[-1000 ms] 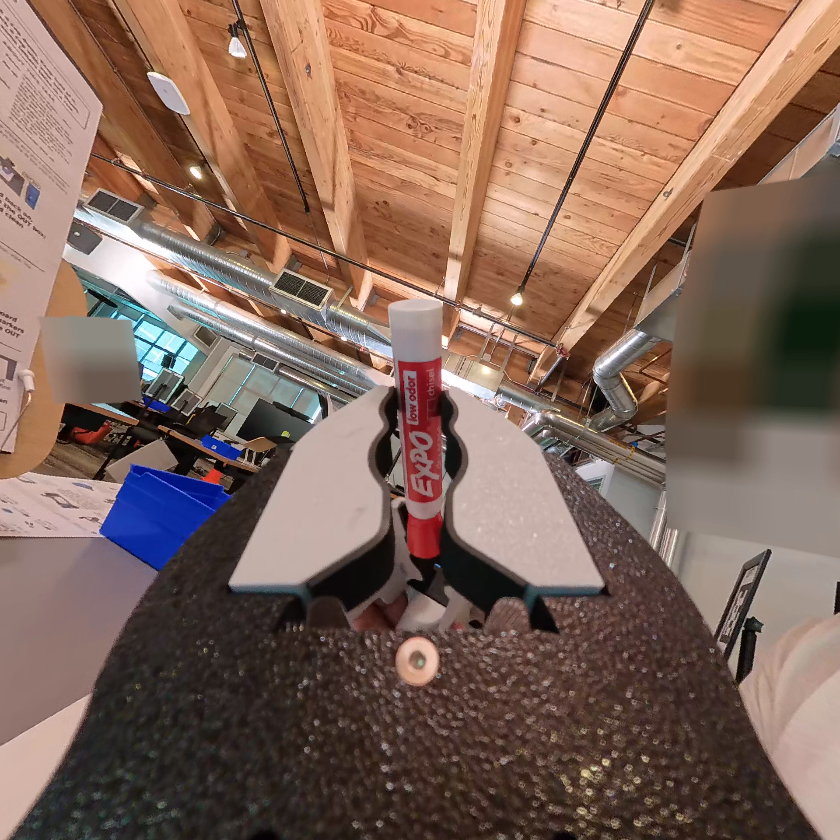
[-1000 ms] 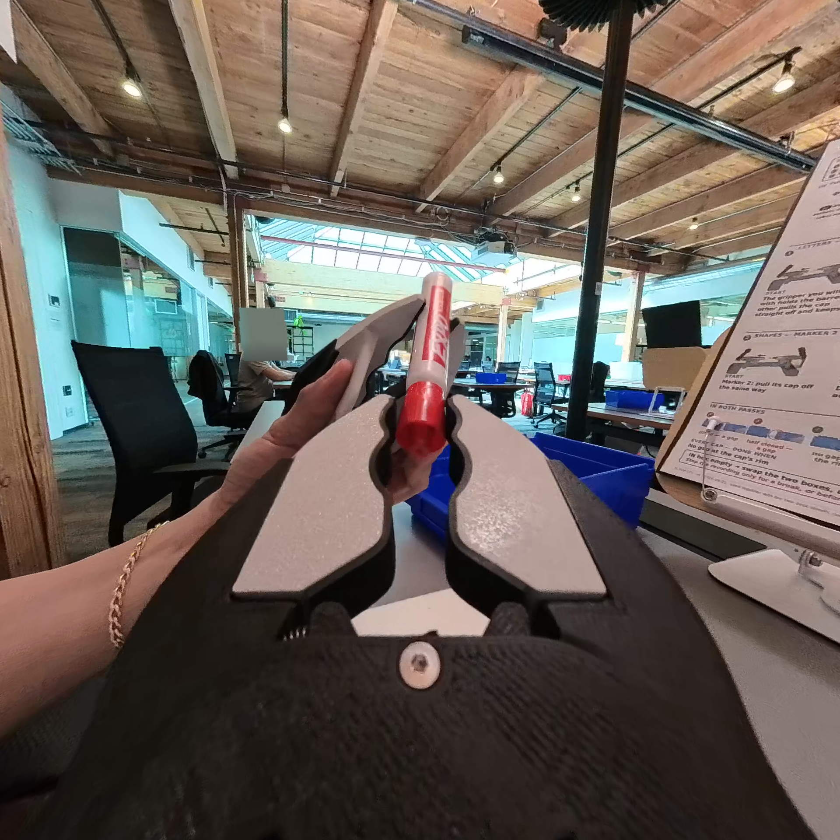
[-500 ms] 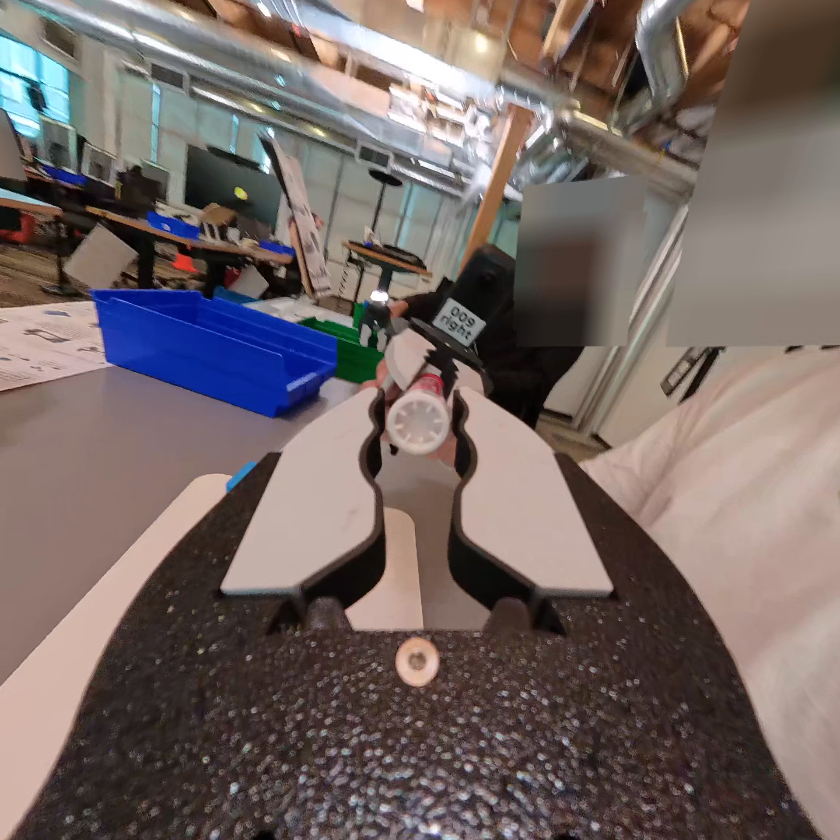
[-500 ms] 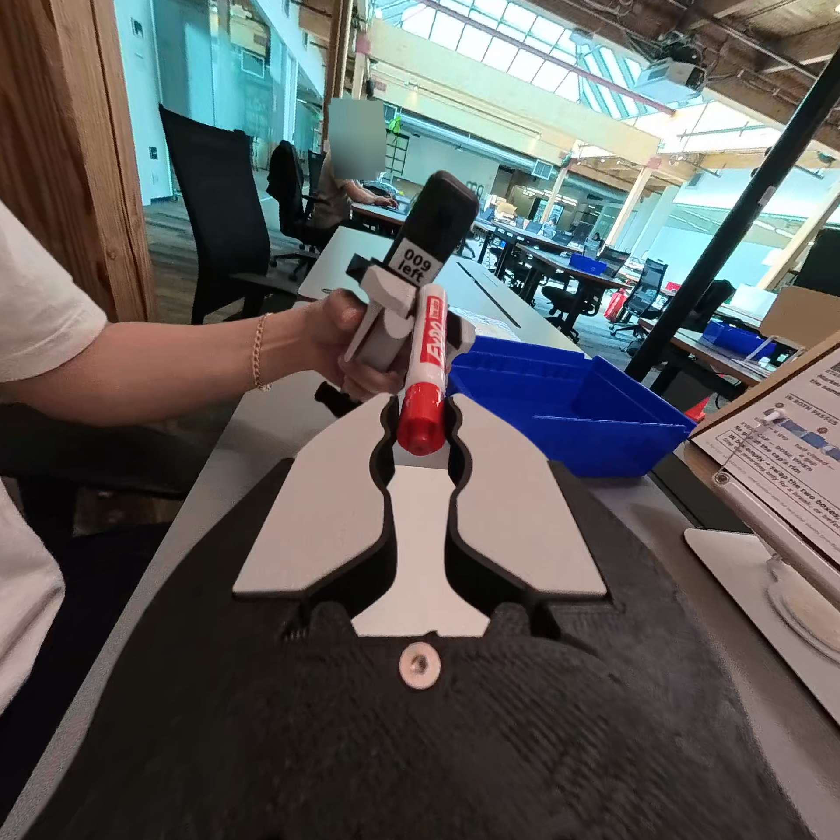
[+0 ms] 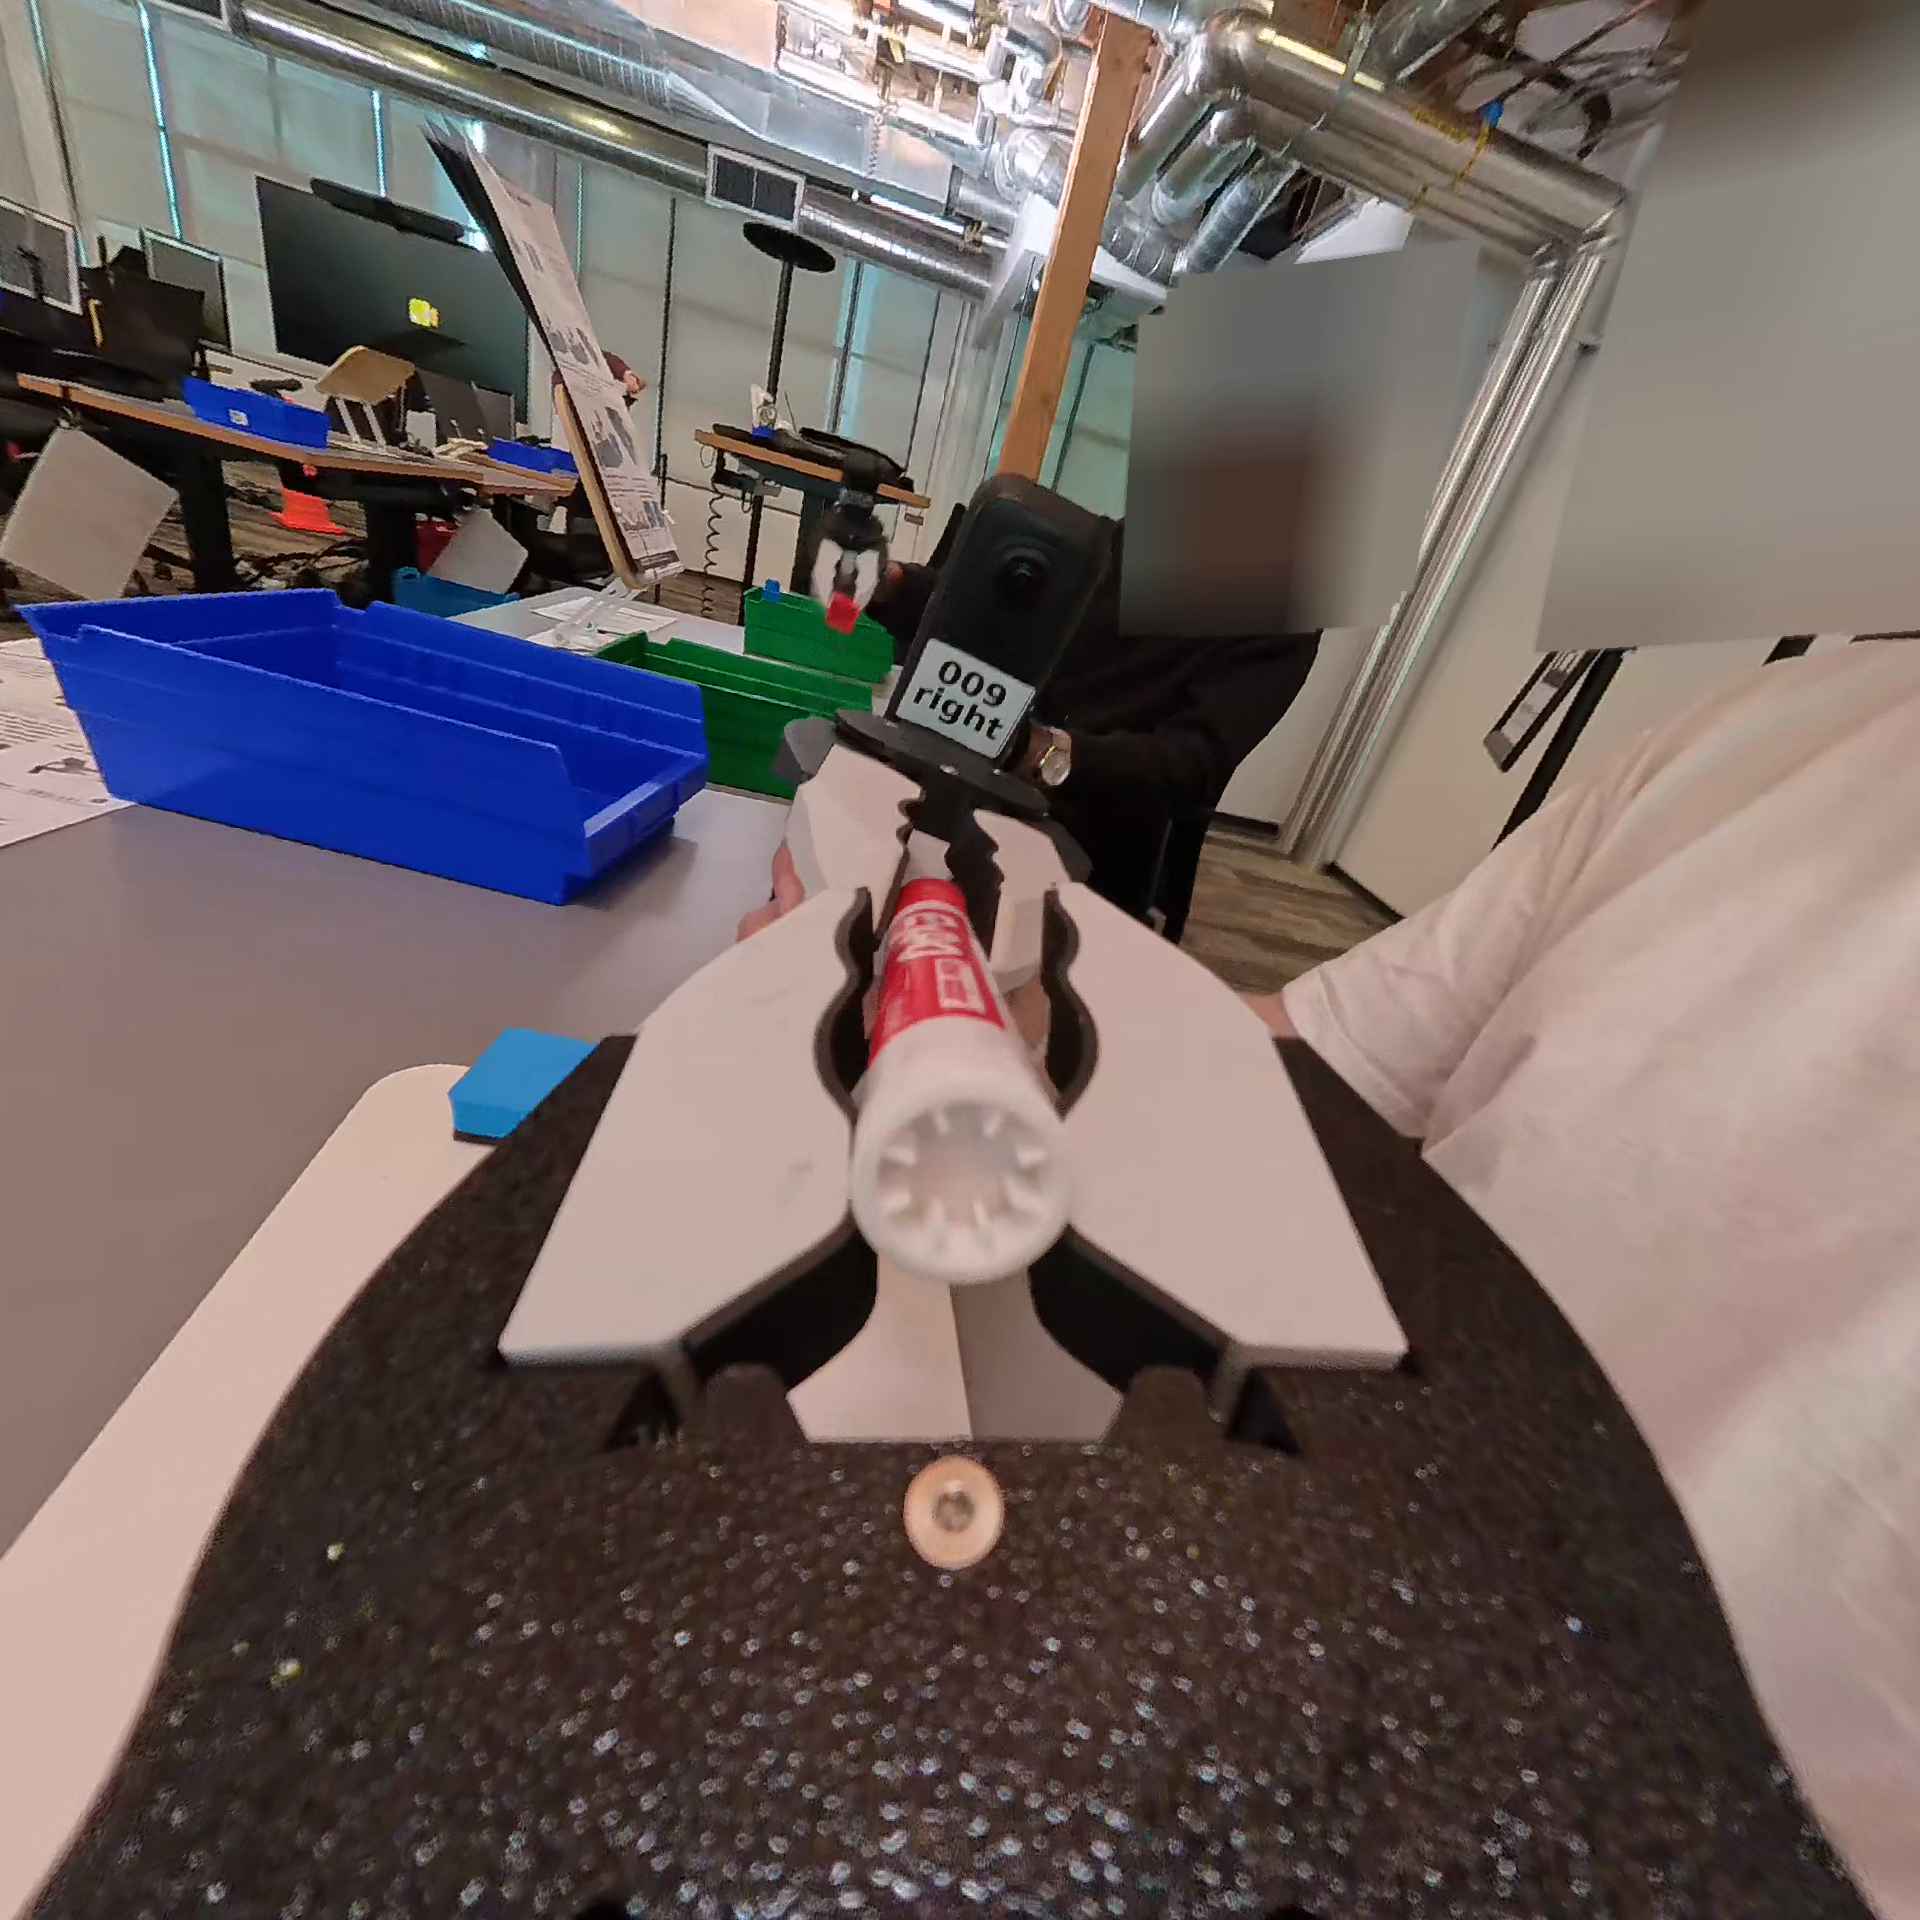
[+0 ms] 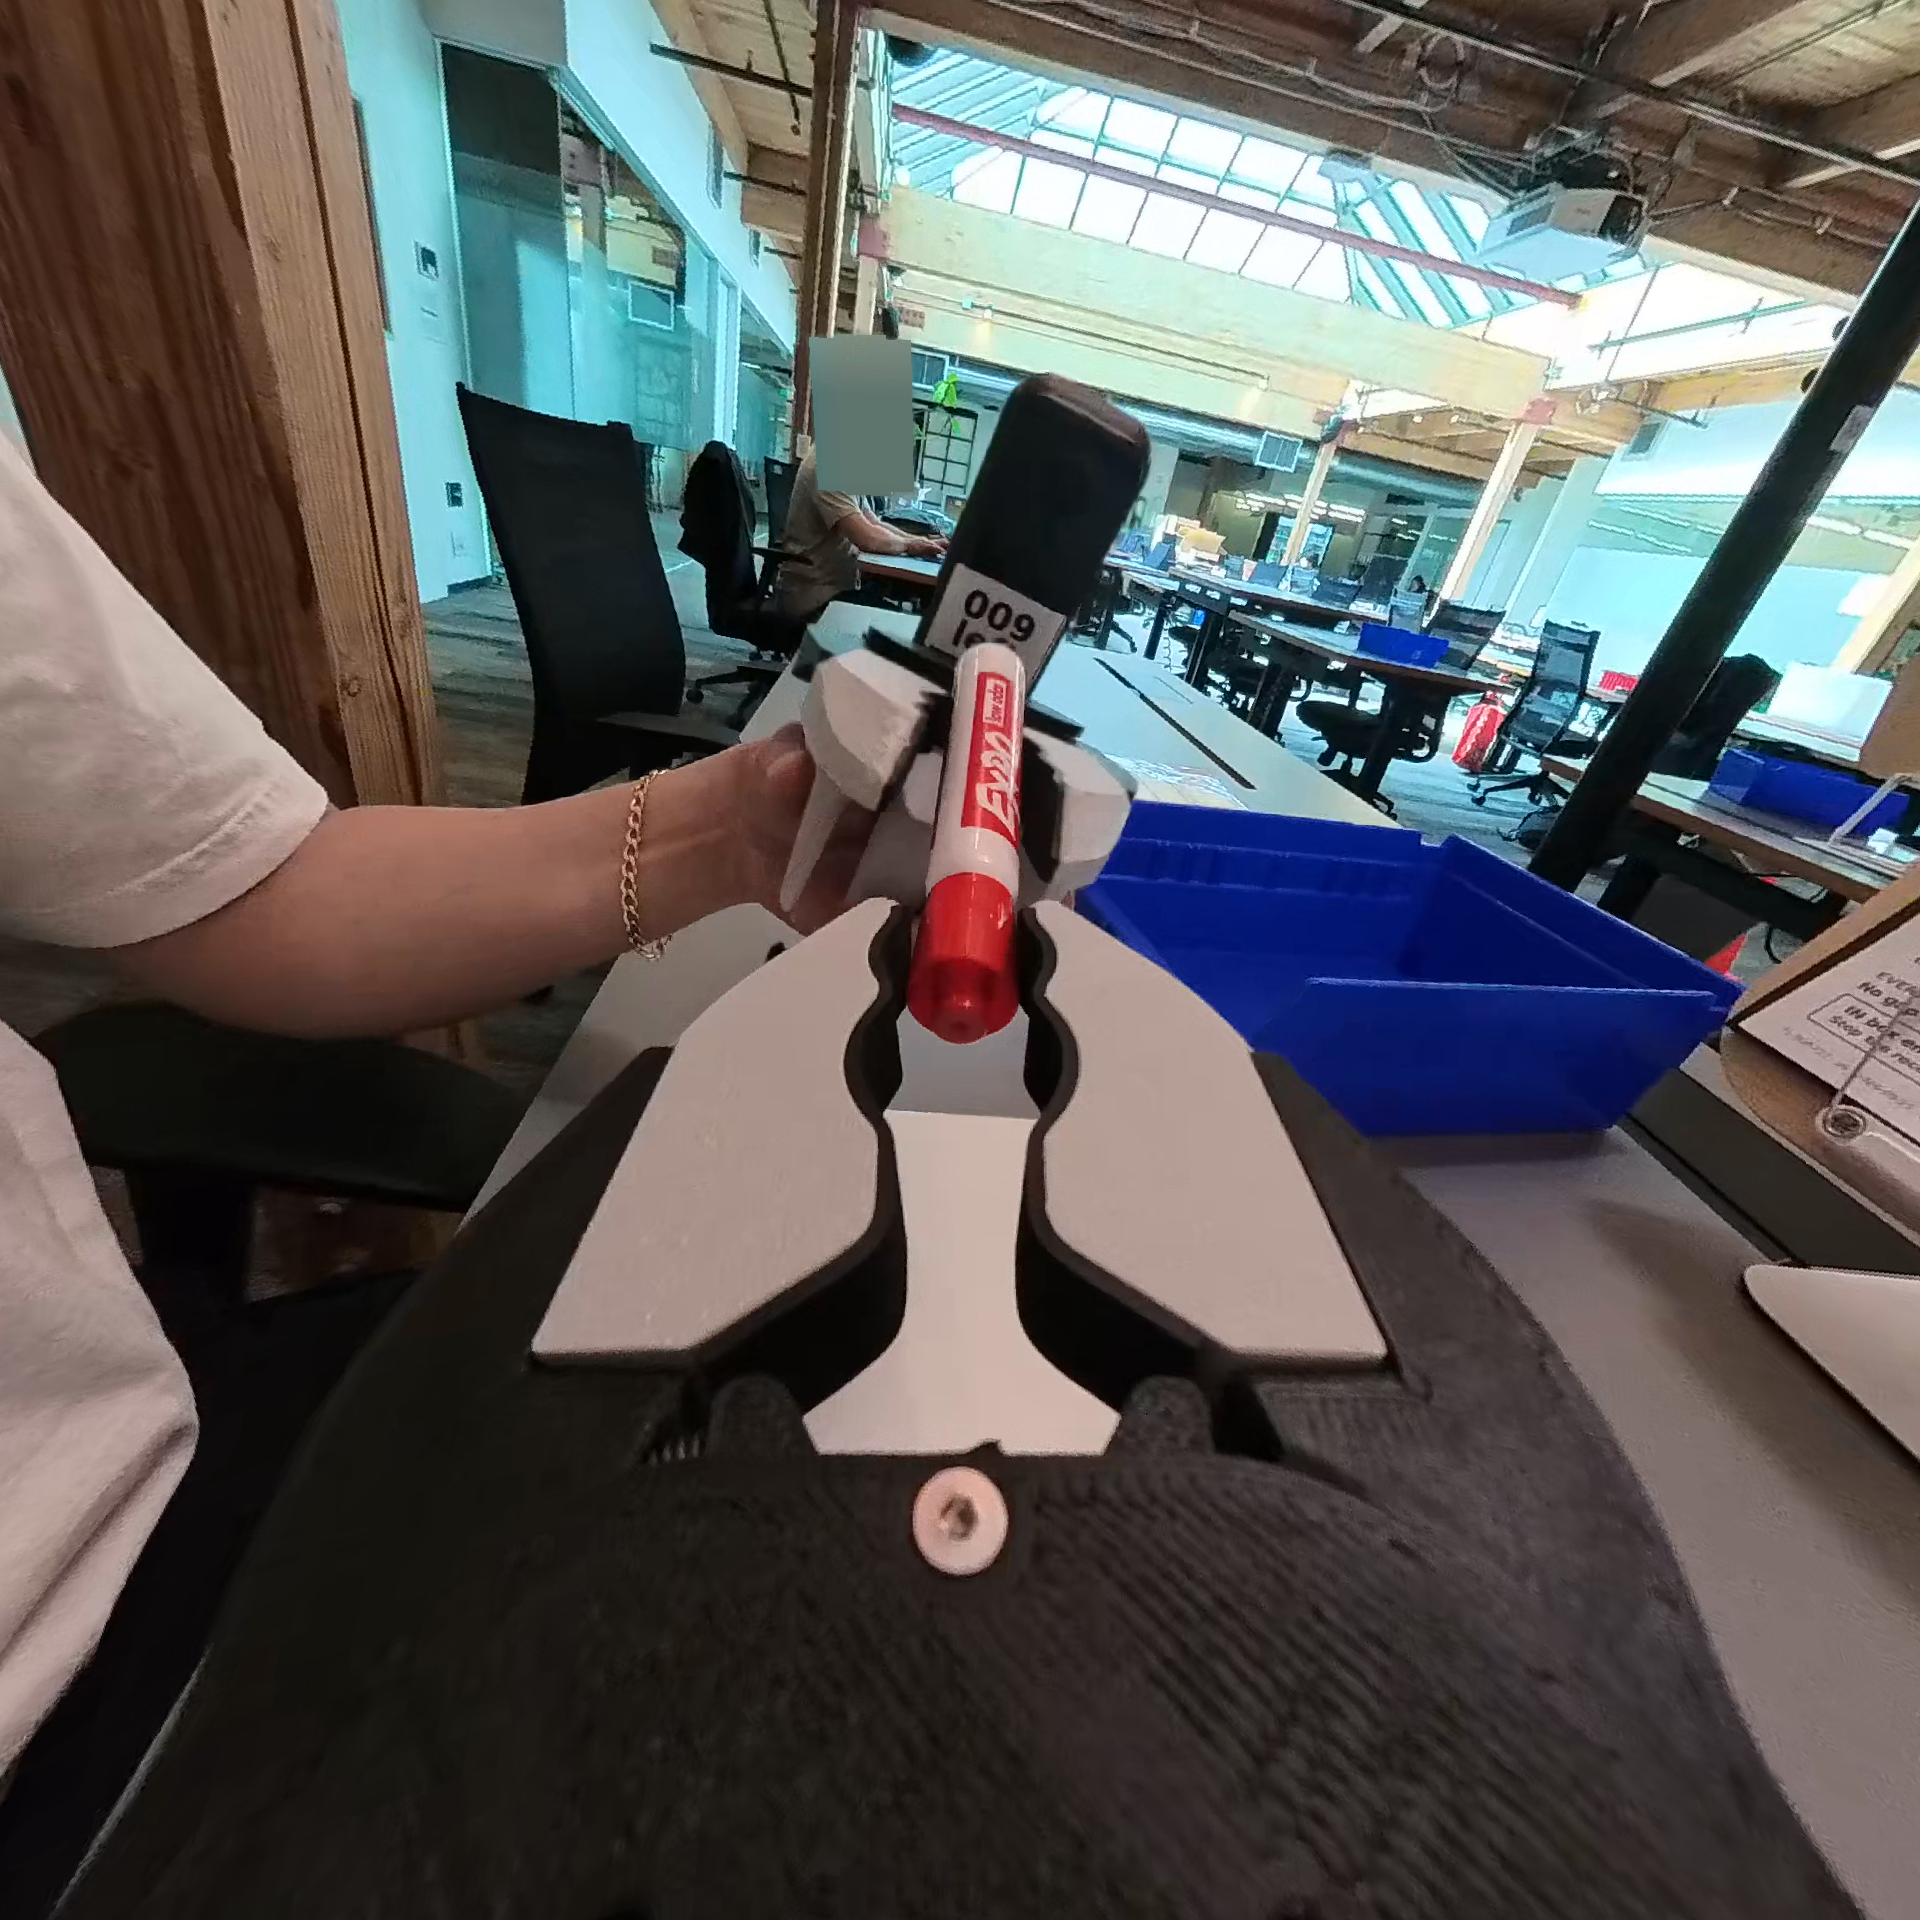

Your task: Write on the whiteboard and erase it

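Observation:
A red-capped whiteboard marker (image 5: 935, 987) is held between my two grippers above the table. My left gripper (image 5: 951, 914) is shut on its white barrel, with the butt end pointing at the camera. My right gripper (image 6: 961, 920) is shut on the marker's red cap (image 6: 961, 966). The two grippers face each other: the right one shows in the left wrist view (image 5: 935, 821), the left one in the right wrist view (image 6: 883, 748). A white whiteboard (image 5: 208, 1299) lies on the grey table below. A blue eraser (image 5: 514, 1075) sits on its far edge.
A blue bin (image 5: 364, 727) stands on the table beyond the board and also shows in the right wrist view (image 6: 1403, 997). Green bins (image 5: 727, 686) are behind it. An instruction sheet on a stand (image 6: 1849, 1018) is at the right. A person's white sleeve (image 5: 1558, 1039) is close by. The tips of both grippers are at nearly the same place. From either gripper's tips it is about 25 centimeters to the blue eraser (image 5: 514, 1075).
Both views have swung down from the ceiling to table level. The marker has turned from upright to lying along the left gripper, its butt end now near that camera. Both grips have held.

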The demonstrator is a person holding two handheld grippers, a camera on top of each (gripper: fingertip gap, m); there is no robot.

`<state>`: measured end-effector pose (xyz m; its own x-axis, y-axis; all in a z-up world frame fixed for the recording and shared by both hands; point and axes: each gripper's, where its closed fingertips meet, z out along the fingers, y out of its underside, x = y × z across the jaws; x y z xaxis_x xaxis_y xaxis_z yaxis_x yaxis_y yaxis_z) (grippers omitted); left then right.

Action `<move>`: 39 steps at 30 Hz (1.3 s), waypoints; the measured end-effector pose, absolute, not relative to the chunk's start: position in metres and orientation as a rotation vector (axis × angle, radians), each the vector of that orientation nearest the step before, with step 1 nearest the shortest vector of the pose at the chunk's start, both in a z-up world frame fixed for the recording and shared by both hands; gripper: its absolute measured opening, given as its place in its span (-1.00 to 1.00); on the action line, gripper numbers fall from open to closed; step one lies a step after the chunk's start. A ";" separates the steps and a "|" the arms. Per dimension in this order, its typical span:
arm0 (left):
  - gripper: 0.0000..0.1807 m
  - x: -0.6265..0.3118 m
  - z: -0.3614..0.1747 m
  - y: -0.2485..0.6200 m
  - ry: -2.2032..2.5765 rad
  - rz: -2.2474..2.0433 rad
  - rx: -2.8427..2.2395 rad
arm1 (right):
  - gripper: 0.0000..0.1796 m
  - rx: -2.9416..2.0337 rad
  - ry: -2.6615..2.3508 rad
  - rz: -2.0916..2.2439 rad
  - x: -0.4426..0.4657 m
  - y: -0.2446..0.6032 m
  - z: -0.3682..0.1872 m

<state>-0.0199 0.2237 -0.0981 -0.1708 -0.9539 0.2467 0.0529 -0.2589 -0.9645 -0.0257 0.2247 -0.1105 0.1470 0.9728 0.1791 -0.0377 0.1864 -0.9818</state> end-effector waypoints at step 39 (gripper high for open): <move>-0.79 -0.018 -0.133 0.233 1.174 -1.272 -1.320 | -0.78 -1.372 -1.313 0.945 -0.026 0.230 -0.148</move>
<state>-0.0180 0.2329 -0.1329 0.0078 -0.9935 0.1132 -0.0329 -0.1134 -0.9930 -0.0257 0.2297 -0.1483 0.1137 0.9895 0.0888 0.2299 0.0608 -0.9713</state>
